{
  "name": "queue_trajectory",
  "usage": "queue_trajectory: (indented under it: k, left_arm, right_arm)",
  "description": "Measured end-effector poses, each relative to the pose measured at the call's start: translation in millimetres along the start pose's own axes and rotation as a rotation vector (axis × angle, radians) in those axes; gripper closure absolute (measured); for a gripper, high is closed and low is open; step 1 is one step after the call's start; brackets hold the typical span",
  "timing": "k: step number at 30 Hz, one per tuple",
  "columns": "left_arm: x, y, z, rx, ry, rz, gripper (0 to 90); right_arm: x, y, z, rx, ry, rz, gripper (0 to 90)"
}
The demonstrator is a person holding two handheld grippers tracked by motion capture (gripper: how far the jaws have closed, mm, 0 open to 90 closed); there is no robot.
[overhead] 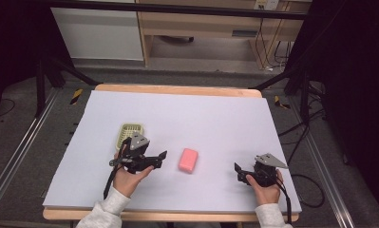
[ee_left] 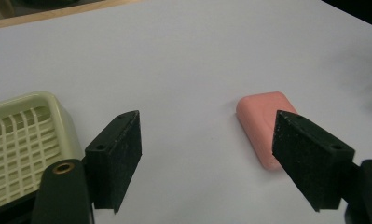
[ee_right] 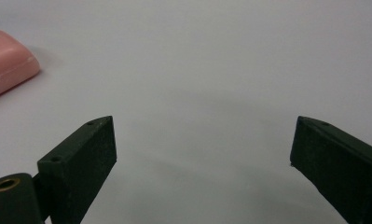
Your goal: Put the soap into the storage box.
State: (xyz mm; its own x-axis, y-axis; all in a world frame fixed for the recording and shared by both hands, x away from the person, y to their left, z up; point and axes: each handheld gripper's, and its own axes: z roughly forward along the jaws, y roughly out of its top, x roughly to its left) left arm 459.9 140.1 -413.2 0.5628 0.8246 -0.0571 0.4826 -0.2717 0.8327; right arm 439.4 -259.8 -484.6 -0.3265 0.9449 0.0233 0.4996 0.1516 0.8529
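1. One pink soap bar (overhead: 188, 160) lies flat on the pale surface (overhead: 215, 118); we take it as our landmark.
2. Our left claw (overhead: 159, 160) hovers just to the left of the soap, jaws spread wide and holding nothing. We judge it is lined up this way to close on the bar. In the left gripper view the soap (ee_left: 263, 121) sits partly behind one jaw, so the bar is not yet squarely between the two.
3. One pale green soap dish (overhead: 130, 133) with a slatted floor rests farther left of the soap, just beyond our left hand (overhead: 128, 178). It looks empty, and we judge it is the place meant for the bar.
4. Our right claw (overhead: 240, 172) waits well to the right of the soap, also spread and empty. In the right gripper view the soap (ee_right: 6, 58) sits off at the far edge, which suggests this claw is standing by.
5. Count: one soap, one dish, two claws.
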Motion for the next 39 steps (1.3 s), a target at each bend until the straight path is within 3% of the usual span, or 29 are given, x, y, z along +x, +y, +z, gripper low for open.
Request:
queue_trajectory:
  k: [39]
  left_arm:
    - [-28.6,14.3,37.6,0.084,-0.021,0.039,23.4]
  right_arm:
    - [1.9,-0.7,1.4,-0.015,-0.019,-0.021,6.6]
